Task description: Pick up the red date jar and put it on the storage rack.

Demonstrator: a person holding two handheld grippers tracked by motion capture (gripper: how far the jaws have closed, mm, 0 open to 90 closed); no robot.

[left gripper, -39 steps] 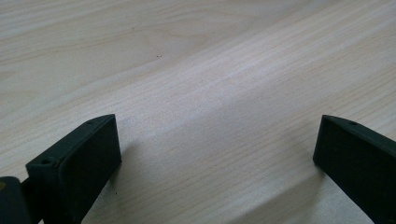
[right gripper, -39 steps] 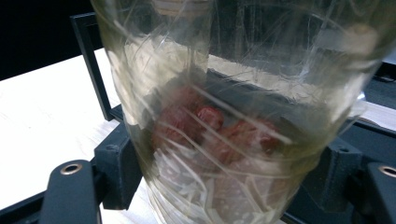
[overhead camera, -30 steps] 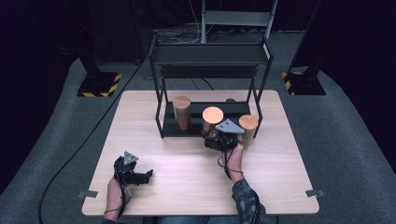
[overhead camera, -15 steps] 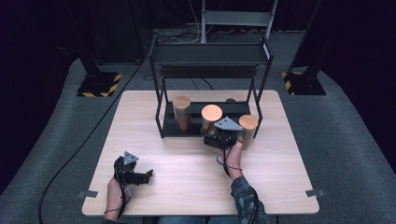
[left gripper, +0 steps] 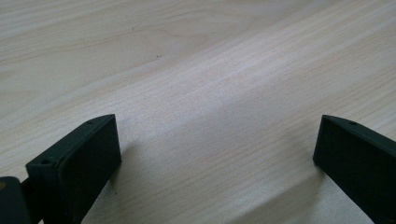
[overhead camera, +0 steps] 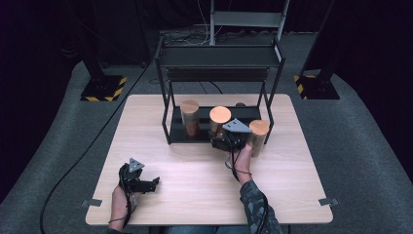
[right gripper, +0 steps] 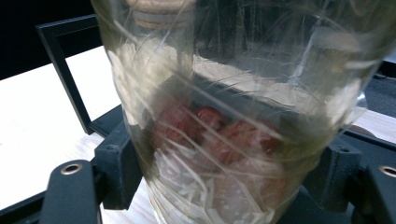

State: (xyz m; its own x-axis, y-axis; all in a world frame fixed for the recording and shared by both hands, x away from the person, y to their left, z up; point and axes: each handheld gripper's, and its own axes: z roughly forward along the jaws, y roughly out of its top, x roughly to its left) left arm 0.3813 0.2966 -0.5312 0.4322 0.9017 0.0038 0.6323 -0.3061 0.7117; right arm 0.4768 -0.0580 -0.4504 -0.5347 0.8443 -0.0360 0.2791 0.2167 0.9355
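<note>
Right gripper (overhead camera: pixel 225 141) clamped on a glass jar (right gripper: pixel 243 116) at the rack's (overhead camera: pixel 219 56) front edge.
The jar (reddish pieces inside) sits between both jaws; the left gripper (overhead camera: pixel 146 184) rests spread wide near the table's (overhead camera: pixel 195 165) front-left corner.

High overview; two close table-level gripper views.

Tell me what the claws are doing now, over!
Right claw shut on clear jar, at rack. Left claw open, on table. Another jar close beside.
</note>
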